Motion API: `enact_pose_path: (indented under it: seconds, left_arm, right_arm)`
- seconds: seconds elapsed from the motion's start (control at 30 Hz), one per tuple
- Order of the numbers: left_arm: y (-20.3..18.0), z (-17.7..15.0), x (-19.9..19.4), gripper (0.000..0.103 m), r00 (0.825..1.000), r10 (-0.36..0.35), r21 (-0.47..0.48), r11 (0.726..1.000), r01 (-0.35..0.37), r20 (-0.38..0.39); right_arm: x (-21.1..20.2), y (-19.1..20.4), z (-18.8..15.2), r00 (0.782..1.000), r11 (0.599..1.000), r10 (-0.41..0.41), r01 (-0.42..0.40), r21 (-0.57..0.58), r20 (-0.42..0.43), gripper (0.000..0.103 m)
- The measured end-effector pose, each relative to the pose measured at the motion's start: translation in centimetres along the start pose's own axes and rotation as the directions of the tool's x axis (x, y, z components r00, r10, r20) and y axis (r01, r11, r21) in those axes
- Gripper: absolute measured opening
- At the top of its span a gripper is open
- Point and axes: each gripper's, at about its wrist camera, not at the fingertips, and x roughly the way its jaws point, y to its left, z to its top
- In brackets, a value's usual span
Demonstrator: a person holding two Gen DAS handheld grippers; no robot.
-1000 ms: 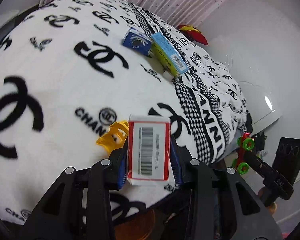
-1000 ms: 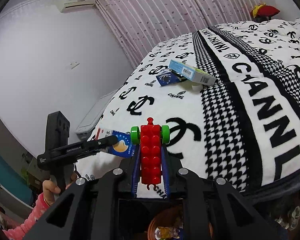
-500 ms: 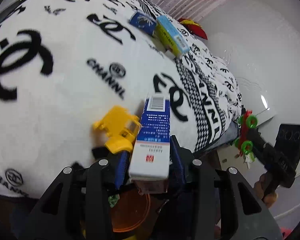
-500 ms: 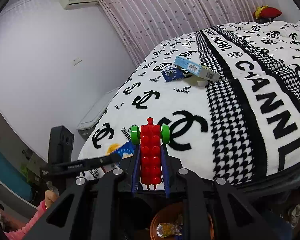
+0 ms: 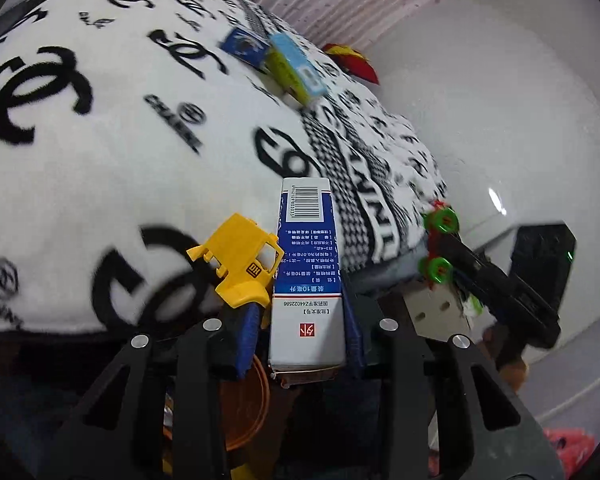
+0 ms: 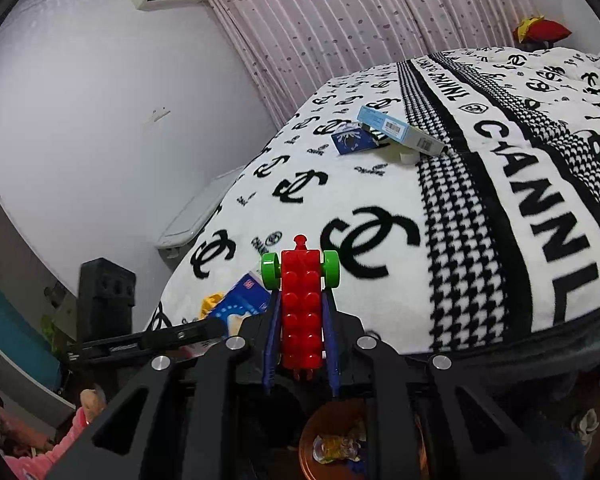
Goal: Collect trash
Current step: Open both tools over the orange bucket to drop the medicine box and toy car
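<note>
White bedding printed with black "CHANEL"-style lettering fills both views. At lower centre of the left view, the left gripper — jaws just closing — clamps one blue-and-white barcoded carton. The right gripper pinches one red brick toy with two green wheels. Two more boxes lie upper centre.

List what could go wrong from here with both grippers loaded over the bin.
1. The left gripper, whose jaws have just been closing, pinches the blue and white box alongside a yellow toy piece that looks only wedged; it might fall beside the orange bin.
2. The red brick toy in the right gripper is no wrapper; it may get binned by mistake.
</note>
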Motion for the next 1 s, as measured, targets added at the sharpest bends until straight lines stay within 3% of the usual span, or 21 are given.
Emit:
enact_pose_path:
  seconds: [0.17,0.37,0.7,1.0]
  left_arm:
    - [-2.0,-3.7,0.2,0.035,0.997,0.051,0.116,0.992,-0.045,-0.052]
    - [-2.7,-8.2,3.1,0.035,0.981,0.128,0.207,0.974,-0.096,-0.145]
    - [1.0,-13.0,9.8,0.035,0.927,0.216,0.184,0.969,-0.164,-0.307]
    - [3.5,-13.7,11.5,0.036,0.907,0.258,0.135,0.965,-0.225,-0.334]
  right_arm:
    - [-0.8,-0.2,-2.6,0.999,0.999,-0.039,0.038,-0.033,-0.036,0.019]
    - [-0.1,-2.1,-6.9,0.987,0.997,-0.074,0.073,-0.013,-0.14,0.019]
    - [3.7,-5.5,-13.2,0.945,0.993,-0.082,0.104,0.052,-0.317,0.019]
    - [5.8,-6.7,-15.1,0.923,0.99,-0.068,0.108,0.085,-0.378,0.02]
